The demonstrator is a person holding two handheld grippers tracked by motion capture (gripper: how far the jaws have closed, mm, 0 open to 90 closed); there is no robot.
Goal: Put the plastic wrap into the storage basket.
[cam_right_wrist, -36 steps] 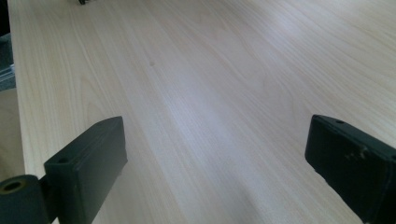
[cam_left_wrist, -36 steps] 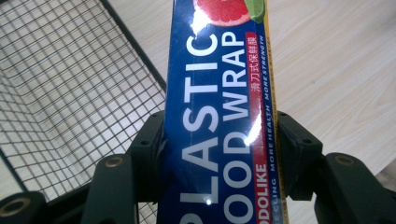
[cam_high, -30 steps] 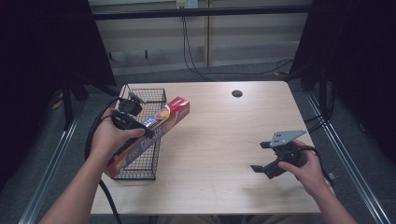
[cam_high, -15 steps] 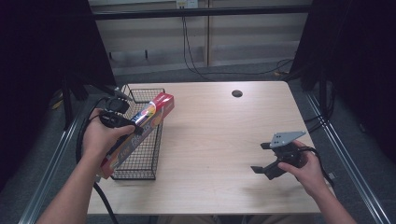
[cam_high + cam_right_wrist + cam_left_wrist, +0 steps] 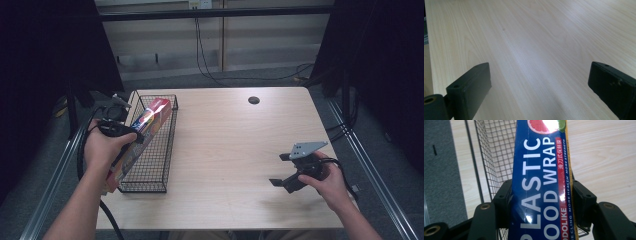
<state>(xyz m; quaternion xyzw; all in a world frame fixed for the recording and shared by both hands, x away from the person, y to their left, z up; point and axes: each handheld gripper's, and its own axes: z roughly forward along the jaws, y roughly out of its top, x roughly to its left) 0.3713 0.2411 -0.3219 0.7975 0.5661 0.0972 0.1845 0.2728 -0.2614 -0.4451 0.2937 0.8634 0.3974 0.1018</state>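
I'm seeing the plastic food wrap box (image 5: pixel 142 131) sitting at the left of the high view: a long, blue and red carton, lying tilted over the wire basket's (image 5: pixel 159 162) left edge, its far end pointing toward the upper frame.

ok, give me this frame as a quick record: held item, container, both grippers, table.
held item: plastic wrap box, blue and red, long
left gripper: shut on the box, jaws pressing its two long sides
box position: tilted, over the wire basket
basket: black mesh, at the table's left edge, nothing seen lying in it
right gripper: open, nothing between its jaws, over bare wood at right
table: light wood, dark round hole near the far edge
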